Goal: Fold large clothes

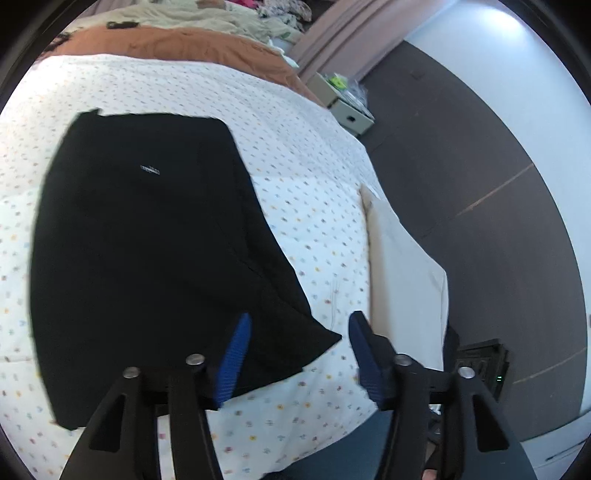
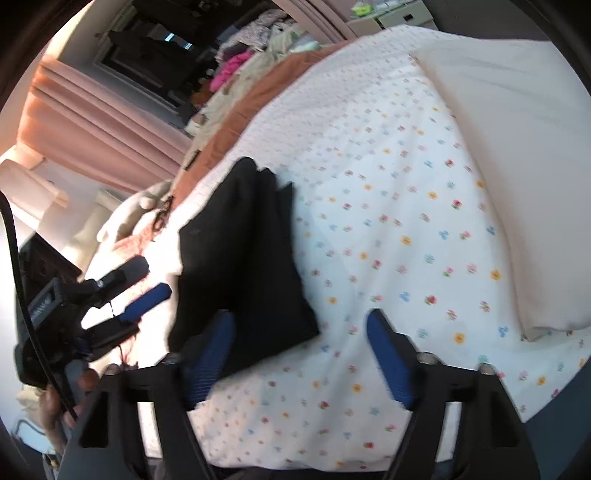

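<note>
A black garment [image 1: 147, 240] lies folded flat on the flower-print bedspread [image 1: 314, 206]; a small white label shows on its upper part. My left gripper [image 1: 300, 325] hovers open over the garment's near right corner, and its blue pads [image 1: 234, 354] touch nothing. In the right wrist view the same garment [image 2: 240, 251] runs away from me as a long dark strip. My right gripper [image 2: 299, 321] stands open over its near corner, with nothing pressed between the fingers. At the left of that view the left gripper [image 2: 153, 277] appears beside the garment, jaws apart.
A white pillow [image 2: 517, 147] lies on the bedspread [image 2: 388, 221] to the right. An orange blanket [image 1: 177, 44] and heaped clothes [image 1: 207, 18] fill the far end. Pink curtains [image 2: 92, 122], a cardboard box [image 1: 347, 107] and dark floor [image 1: 480, 166] border the bed. A person's hand [image 2: 51, 406] holds the left gripper.
</note>
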### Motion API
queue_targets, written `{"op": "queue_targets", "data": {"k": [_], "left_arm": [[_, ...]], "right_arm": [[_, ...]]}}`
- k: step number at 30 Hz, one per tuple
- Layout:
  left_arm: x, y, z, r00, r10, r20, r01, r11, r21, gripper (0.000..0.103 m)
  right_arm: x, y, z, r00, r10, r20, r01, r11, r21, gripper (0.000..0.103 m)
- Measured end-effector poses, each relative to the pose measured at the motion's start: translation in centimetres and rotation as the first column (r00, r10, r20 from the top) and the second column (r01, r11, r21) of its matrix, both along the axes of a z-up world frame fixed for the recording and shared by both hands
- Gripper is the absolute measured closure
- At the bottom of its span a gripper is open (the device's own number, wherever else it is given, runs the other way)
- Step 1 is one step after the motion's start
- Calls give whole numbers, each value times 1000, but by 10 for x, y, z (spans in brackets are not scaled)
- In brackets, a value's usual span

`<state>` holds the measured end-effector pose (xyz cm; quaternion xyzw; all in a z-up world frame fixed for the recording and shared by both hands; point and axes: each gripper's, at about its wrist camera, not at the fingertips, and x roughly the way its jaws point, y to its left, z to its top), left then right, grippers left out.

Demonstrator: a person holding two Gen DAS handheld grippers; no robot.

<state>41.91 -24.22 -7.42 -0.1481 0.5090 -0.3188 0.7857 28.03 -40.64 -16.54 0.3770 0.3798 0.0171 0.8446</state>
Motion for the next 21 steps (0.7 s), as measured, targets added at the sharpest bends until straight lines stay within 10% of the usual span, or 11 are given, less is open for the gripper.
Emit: {"op": "queue_targets", "data": {"k": [14,19,21], "left_arm": [[5,102,-16,988,154,-3,-153,985,86,43],[2,132,-31,977,210,-29,-206,973,108,43],[2,137,-36,972,230,-36,-225,967,118,43]], "right_arm": [[58,35,9,997,51,58,-53,998,29,24],[77,42,1,997,74,35,-75,997,29,83],[76,41,-2,996,75,48,-76,996,35,88]]}}
